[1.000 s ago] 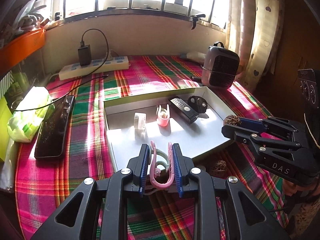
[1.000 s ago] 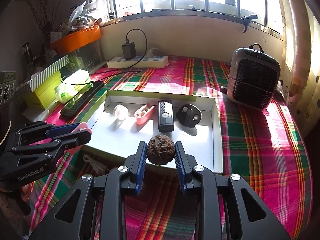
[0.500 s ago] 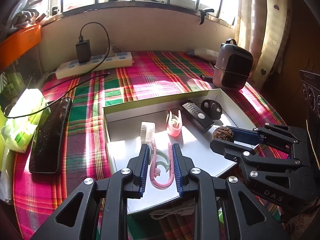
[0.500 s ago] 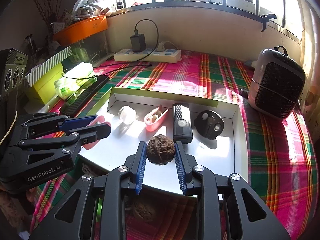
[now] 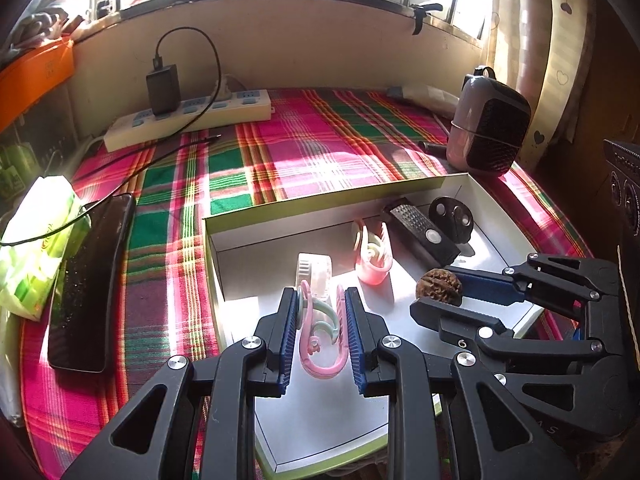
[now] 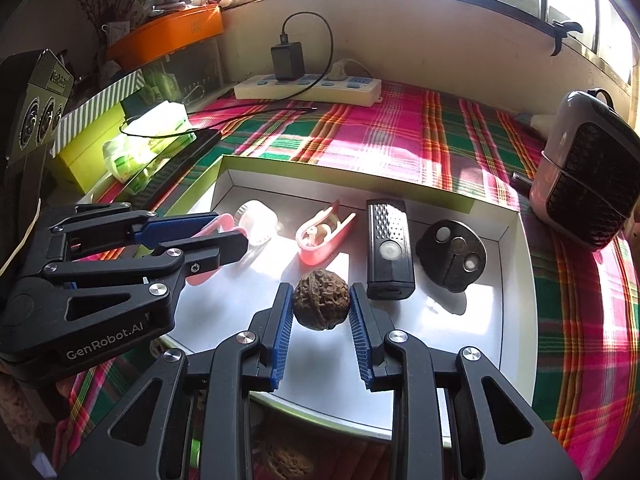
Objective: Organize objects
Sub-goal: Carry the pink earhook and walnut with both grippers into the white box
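Observation:
My left gripper [image 5: 320,300] is shut on a pink hair clip [image 5: 320,360] with a pale teal inner part, held over the near left part of the white tray [image 5: 320,200]. To its right, my right gripper [image 5: 436,292] is shut on a brown walnut [image 5: 439,286]. In the right wrist view the walnut [image 6: 320,306] sits squeezed between the blue pads of the right gripper [image 6: 320,300], above the tray [image 6: 348,174] floor. The left gripper [image 6: 230,236] is at the left with the pink clip [image 6: 224,222]. A second walnut [image 6: 286,460] lies on the cloth below the tray's near edge.
In the tray lie a white cap [image 6: 258,220], another pink clip [image 6: 324,236], a black rectangular light [image 6: 390,254] and a black disc [image 6: 452,254]. A small heater [image 6: 584,196] stands at the right, a power strip [image 5: 188,118] at the back, a black remote [image 5: 90,280] and tissue pack [image 5: 36,240] at the left.
Both grippers have come forward and down from the tray's near edge to over its floor, each still holding its object. The items in the tray have not moved.

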The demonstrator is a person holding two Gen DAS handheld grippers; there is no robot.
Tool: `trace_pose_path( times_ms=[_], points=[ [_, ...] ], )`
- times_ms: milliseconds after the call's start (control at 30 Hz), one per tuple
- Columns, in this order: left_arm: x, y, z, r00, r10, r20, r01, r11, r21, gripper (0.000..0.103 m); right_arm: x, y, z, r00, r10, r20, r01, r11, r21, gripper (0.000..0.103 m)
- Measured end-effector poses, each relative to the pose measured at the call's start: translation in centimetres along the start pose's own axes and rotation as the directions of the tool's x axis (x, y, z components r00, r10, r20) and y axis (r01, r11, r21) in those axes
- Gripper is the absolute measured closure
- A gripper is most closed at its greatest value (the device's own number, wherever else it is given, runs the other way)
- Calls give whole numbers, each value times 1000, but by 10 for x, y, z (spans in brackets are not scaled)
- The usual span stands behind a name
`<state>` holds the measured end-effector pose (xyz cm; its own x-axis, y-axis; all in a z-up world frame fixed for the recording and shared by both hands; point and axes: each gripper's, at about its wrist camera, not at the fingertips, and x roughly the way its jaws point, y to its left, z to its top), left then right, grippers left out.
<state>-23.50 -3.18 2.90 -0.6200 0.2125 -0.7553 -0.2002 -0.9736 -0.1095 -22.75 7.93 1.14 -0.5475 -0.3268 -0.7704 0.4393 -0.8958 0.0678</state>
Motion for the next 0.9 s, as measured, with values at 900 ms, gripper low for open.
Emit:
trace_pose_path(
  times_ms=[900],
  points=[
    [23, 3, 12, 1000, 27, -4, -27, 999, 19, 81, 23, 1, 10, 1000, -17, -10, 17, 999, -38, 74]
  ],
)
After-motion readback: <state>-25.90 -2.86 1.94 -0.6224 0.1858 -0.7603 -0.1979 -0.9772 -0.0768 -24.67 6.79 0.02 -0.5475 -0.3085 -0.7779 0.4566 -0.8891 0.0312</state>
